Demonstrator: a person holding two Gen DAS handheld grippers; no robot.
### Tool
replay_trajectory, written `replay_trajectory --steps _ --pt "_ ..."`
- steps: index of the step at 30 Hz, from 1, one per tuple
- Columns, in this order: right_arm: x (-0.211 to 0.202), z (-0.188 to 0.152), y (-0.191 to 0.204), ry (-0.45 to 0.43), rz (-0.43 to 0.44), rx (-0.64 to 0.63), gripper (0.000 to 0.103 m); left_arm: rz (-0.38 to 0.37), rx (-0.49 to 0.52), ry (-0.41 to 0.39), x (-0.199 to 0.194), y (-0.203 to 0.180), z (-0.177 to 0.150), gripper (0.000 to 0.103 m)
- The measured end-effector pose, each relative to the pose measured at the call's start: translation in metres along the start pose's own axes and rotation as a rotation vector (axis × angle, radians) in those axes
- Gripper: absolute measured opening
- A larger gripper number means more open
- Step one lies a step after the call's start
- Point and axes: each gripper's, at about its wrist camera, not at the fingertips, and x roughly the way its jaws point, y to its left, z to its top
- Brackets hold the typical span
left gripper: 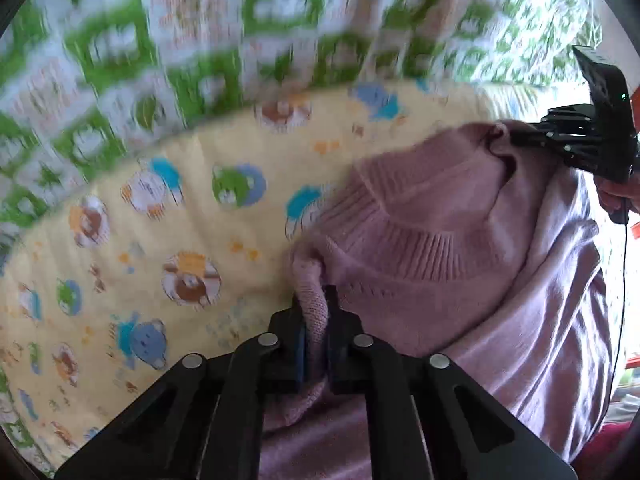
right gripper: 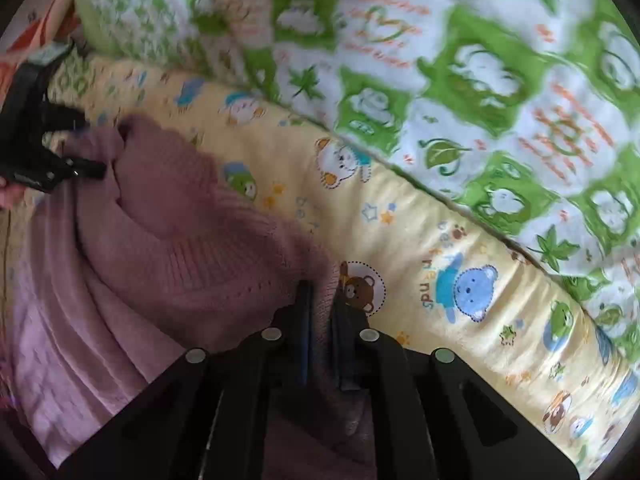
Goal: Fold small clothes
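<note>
**Pink sweater pinched at both shoulders**

Left gripper (left gripper: 316, 312) clamped on knit sweater (left gripper: 432, 216) at one shoulder; right gripper (right gripper: 320, 304) clamped on the other. Garment hanging over yellow bear-print sheet (right gripper: 432, 240), beside its edge against green quilt (right gripper: 480, 80).

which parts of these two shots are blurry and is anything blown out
Left wrist view: the green patterned cover is smeared by motion, the pink sweater stays fairly sharp, and the right edge is washed out white. Right wrist view: milder blur on the cover, no glare; both bend at the rim.
</note>
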Motion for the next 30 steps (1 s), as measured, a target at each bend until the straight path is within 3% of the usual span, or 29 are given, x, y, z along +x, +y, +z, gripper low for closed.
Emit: replay_trajectory --steps 3,5,9,11,14,16,17,18,20,22,24,30 --pt "-0.028 0.001 -0.018 -0.108 -0.029 0.104 0.005 0.063 -0.027 -0.048 -0.007 0.001 0.013 0.004" --pt "-0.038 -0.002 -0.033 -0.152 -0.047 0.176 0.004 0.115 -0.059 -0.029 0.008 0.005 0.016 0.004" --pt "-0.009 -0.014 -0.036 -0.077 -0.104 0.213 0.004 0.174 -0.087 -0.051 0.019 0.0 0.016 0.005" --pt "-0.007 -0.017 -0.038 -0.078 -0.108 0.255 0.005 0.166 -0.116 -0.063 0.016 -0.008 0.013 0.007" --pt "-0.022 -0.014 -0.036 -0.122 -0.063 0.329 0.015 0.154 -0.162 -0.097 -0.008 -0.003 -0.001 0.018" --pt "-0.043 -0.019 -0.035 -0.147 -0.08 0.333 0.026 0.144 -0.208 -0.107 -0.022 0.002 -0.016 0.032" --pt "-0.053 -0.022 -0.031 -0.169 -0.078 0.337 0.033 0.147 -0.248 -0.118 -0.033 0.005 -0.028 0.046" --pt "-0.066 -0.028 -0.026 -0.199 -0.066 0.347 0.036 0.151 -0.268 -0.129 -0.042 0.005 -0.04 0.052" --pt "-0.089 -0.045 -0.015 -0.238 -0.037 0.371 0.046 0.13 -0.311 -0.151 -0.06 0.003 -0.07 0.054" --pt "-0.108 -0.07 -0.002 -0.258 -0.02 0.39 0.047 0.107 -0.358 -0.155 -0.075 -0.004 -0.105 0.056" --pt "-0.12 -0.094 0.018 -0.258 -0.004 0.416 0.048 0.092 -0.403 -0.151 -0.087 -0.016 -0.144 0.066" --pt "-0.135 -0.169 0.072 -0.204 0.038 0.499 0.05 0.057 -0.518 -0.074 -0.101 -0.057 -0.26 0.068"
